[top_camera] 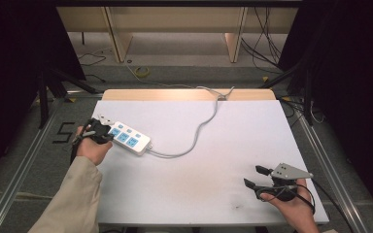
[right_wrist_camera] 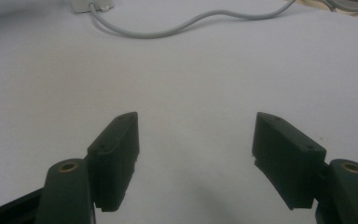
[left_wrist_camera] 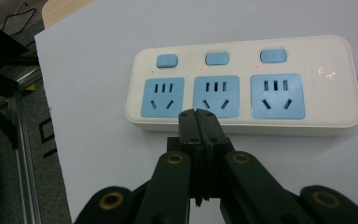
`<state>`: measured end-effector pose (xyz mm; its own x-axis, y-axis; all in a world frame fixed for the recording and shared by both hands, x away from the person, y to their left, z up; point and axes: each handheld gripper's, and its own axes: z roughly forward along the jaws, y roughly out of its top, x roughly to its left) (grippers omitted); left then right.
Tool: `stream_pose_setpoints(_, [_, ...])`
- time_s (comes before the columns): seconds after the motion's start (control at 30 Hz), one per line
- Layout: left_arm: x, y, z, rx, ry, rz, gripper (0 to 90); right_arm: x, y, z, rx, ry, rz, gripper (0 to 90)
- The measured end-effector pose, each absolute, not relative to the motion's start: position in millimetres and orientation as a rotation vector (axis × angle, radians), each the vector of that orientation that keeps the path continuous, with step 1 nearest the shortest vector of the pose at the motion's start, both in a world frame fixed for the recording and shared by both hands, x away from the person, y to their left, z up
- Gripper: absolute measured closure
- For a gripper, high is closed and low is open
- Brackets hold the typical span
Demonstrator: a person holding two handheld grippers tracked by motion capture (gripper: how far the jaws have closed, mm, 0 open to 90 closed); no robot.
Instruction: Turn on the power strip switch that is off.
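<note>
Right gripper (top_camera: 255, 176): jaws spread wide, holding nothing, over bare table (top_camera: 213, 160).
Left gripper (left_wrist_camera: 199, 122): jaws pressed together, nothing between them, tips at the strip's near edge.
Strip (left_wrist_camera: 242, 84): just beyond the left tips, long axis running across them; middle socket straight ahead.
Cord (top_camera: 194, 138): trails off beyond the right jaws.
Nearer hand: left, likely.

Your white table (top_camera: 213, 170) carries a white power strip (top_camera: 126, 138) near its left edge, grey cord (top_camera: 194, 138) trailing back.
</note>
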<state>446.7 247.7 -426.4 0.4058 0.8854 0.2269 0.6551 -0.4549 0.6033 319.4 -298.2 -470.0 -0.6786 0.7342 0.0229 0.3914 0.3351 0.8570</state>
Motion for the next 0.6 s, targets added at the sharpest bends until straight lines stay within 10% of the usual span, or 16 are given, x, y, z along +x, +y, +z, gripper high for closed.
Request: stream_pose_setpoints(0.6, [459.6, 248.5, -424.5, 2.267, 1.308, 0.749, 89.7, 319.6, -298.3, -470.1, 0.996, 2.236, 1.281, 32.7])
